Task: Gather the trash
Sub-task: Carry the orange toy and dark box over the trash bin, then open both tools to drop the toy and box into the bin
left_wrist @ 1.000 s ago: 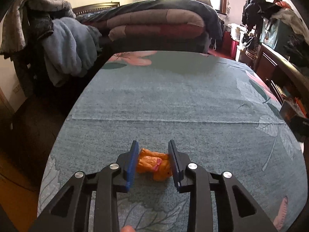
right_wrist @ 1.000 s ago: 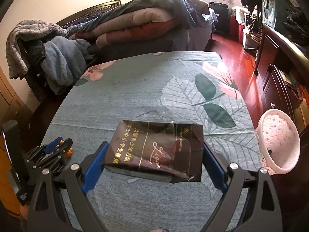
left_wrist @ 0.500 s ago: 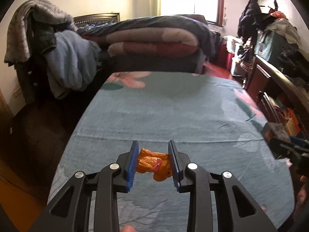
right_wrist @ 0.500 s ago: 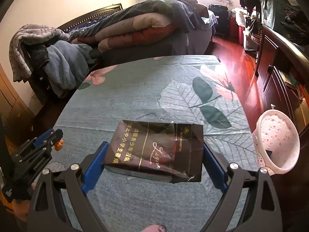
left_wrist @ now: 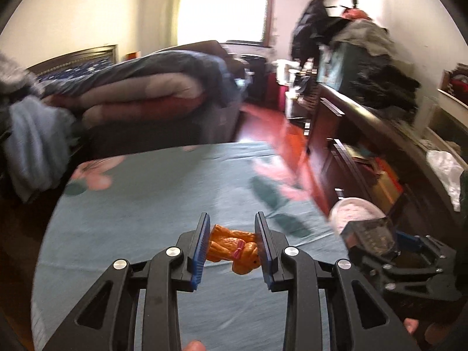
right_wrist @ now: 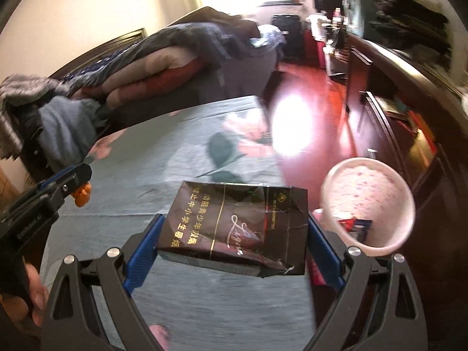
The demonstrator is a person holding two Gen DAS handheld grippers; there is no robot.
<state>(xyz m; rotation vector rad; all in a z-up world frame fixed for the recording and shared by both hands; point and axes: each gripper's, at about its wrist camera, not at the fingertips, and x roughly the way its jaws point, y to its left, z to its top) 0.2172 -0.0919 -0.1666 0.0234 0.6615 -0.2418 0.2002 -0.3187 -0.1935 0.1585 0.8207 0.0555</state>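
An orange wrapper (left_wrist: 232,247) is pinched in the left hand-held gripper (left_wrist: 232,248), a dark cigarette pack (right_wrist: 234,228) in the right hand-held gripper (right_wrist: 234,248); either could be dropped short of the pink bin (right_wrist: 367,204).

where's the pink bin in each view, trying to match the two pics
Left wrist view: the pink bin is at the right, past the bed's edge, partly hidden behind the dark packet in the right hand-held gripper.
Right wrist view: the pink bin is at mid-right, open mouth facing the camera, beside the dark packet.
Shared landmark: the teal floral bedspread.
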